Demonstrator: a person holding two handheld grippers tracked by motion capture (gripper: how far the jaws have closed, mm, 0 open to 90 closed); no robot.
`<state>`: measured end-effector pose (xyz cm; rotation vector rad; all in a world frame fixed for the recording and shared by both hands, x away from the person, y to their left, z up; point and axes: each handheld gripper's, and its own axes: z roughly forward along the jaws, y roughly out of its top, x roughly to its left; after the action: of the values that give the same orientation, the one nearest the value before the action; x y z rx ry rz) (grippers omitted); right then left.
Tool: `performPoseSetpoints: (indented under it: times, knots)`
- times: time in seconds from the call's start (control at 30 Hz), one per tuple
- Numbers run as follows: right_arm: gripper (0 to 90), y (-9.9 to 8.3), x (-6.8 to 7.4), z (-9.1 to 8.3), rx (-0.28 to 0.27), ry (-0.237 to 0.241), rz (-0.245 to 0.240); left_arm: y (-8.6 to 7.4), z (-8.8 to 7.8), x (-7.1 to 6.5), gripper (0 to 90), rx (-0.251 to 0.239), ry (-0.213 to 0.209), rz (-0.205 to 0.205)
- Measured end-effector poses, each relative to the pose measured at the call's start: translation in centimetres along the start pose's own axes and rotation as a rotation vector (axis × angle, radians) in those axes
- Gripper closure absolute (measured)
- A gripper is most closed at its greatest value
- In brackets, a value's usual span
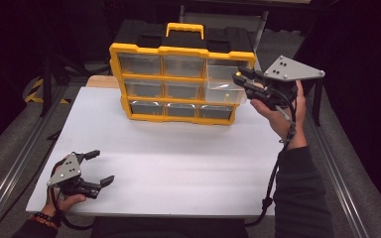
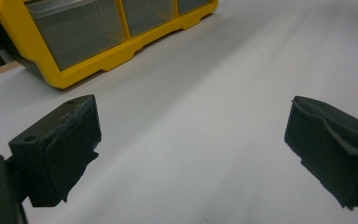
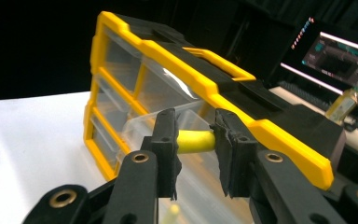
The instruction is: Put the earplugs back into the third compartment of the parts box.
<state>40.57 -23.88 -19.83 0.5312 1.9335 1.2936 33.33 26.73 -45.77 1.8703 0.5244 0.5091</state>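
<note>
Yellow piece (image 3: 195,141), short and rod-like, sits clamped between the right gripper's (image 3: 195,144) jaws, its long axis crosswise from pad to pad. It hangs just above an open drawer (image 1: 222,84) at the right of the organizer (image 1: 178,52), so any drop goes straight down. The right hand is far nearer; the left gripper (image 1: 99,166) rests well apart at the table's (image 1: 178,163) near-left corner, jaws wide and empty. The right gripper view shows the piece and another yellow bit (image 3: 172,212) below; in the high view the held piece is hidden behind the jaws.
</note>
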Motion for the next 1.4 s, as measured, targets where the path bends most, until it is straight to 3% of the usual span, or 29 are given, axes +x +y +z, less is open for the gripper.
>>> performPoseSetpoints:
  times: [0.2, 0.63, 1.1, 1.4]
  knots:
    - [70.4, -0.1, -1.4, 1.2, 0.021, -0.018, 0.048, 0.1, 0.0, -0.1, 5.0, 0.002, -0.002, 0.010]
    - [68.6, -1.1, -2.5, 2.7, 0.064, -0.082, 0.105, 0.0, -0.2, 0.0, 4.7, -0.002, -0.001, 0.003]
    - [66.4, -2.2, -2.4, 3.2, 0.081, -0.090, 0.123, -0.1, 0.0, 0.0, 4.8, 0.012, -0.003, 0.004]
    - [59.5, -2.5, -2.3, 3.0, 0.076, -0.104, 0.130, -0.1, 0.0, 0.0, 4.9, 0.015, -0.003, 0.004]
